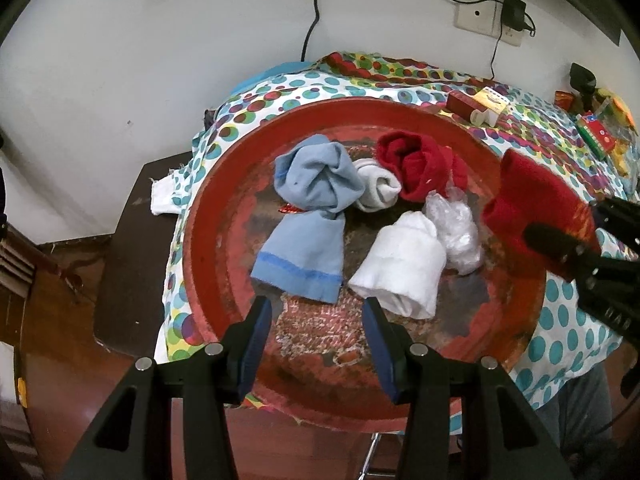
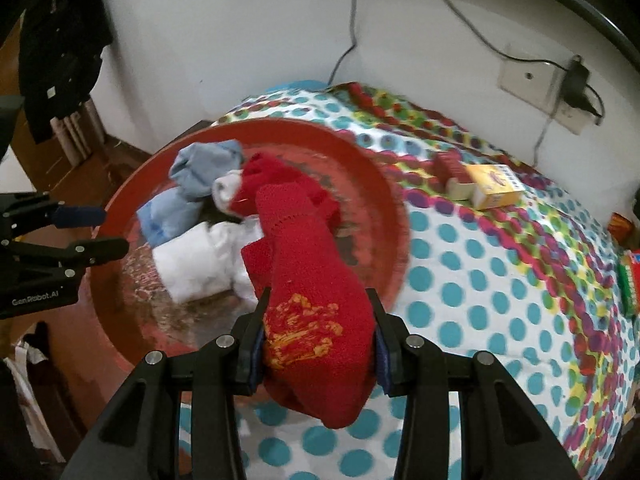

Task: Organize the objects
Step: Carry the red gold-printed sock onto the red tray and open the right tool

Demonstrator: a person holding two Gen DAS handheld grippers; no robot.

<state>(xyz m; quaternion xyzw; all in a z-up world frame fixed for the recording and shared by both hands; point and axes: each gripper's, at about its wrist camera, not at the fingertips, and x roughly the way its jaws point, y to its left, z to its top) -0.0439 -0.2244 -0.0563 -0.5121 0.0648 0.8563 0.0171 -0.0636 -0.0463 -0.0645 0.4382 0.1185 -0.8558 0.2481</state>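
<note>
A round red tray (image 1: 197,248) lies on a dotted cloth. It holds a light blue sock (image 1: 308,216), a bundled red sock (image 1: 416,168), two white socks (image 1: 400,264) and a crumpled clear plastic bag (image 1: 456,224). My left gripper (image 1: 318,344) hangs open over the tray's near part with nothing between its fingers; it also shows at the left as the left gripper (image 2: 113,230). My right gripper (image 2: 318,316) is shut on a long red sock with a yellow print (image 2: 312,280), held above the tray's right rim (image 2: 390,208). In the left wrist view, that red sock (image 1: 532,196) hangs from the right gripper (image 1: 568,220).
The dotted cloth (image 2: 500,280) covers the table to the right of the tray. A yellow box (image 2: 496,186) and a red box (image 2: 450,164) lie near the wall. Colourful packets (image 1: 600,136) sit far right. A wall socket with a charger (image 2: 576,88) and cables is behind.
</note>
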